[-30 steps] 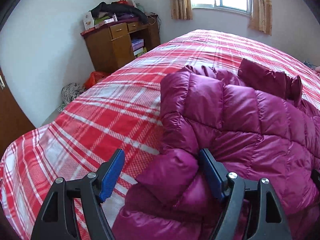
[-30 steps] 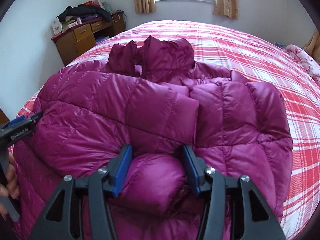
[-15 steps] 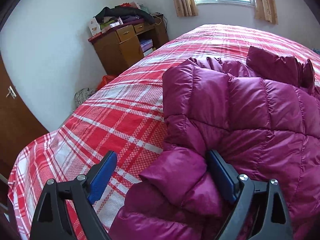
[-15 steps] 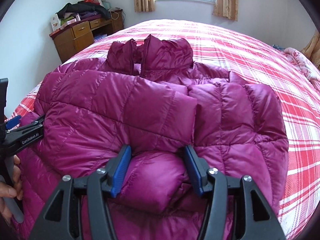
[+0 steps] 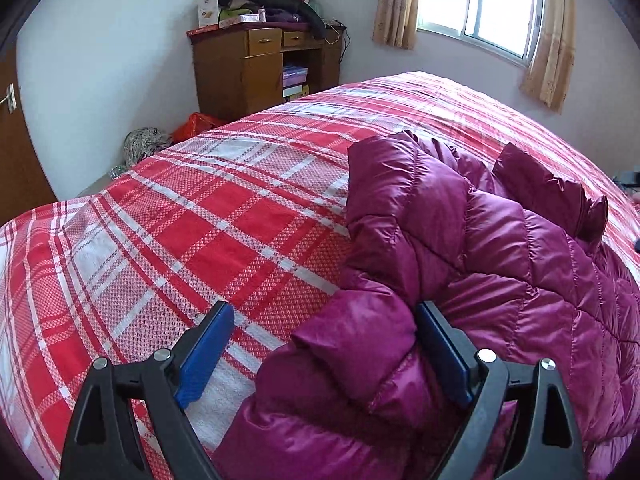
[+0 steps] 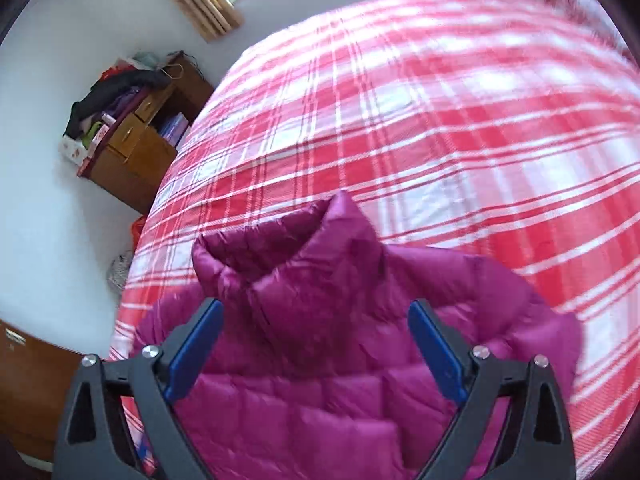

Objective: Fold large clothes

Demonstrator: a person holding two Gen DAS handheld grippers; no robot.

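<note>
Jacket now filling only the lower half of the right wrist view, against nearly the whole frame half a second ago; collar now pointing straight ahead of the right gripper, picture blurred and tilted. Right jaws now spread wide with the quilted back lying between and beneath them, where before stood closer about a puffed fold; no cloth seen pinched now. Left gripper likewise spread wide, as half a second ago: right blue pad pressed against a bulging fold of hem, left pad clear of cloth, over bare bedspread. More of the bedspread showing ahead of the left jaws than before.

Counted: one magenta down jacket, one red-and-white plaid bed, one wooden desk heaped with clothes and boxes, one window with two curtains, two grippers, four blue pads.

Lying flat on the bed, long axis running away from both jaws, hem nearest, collar farthest; in the left wrist view, body stretching forward and to the right of the jaws.
</note>
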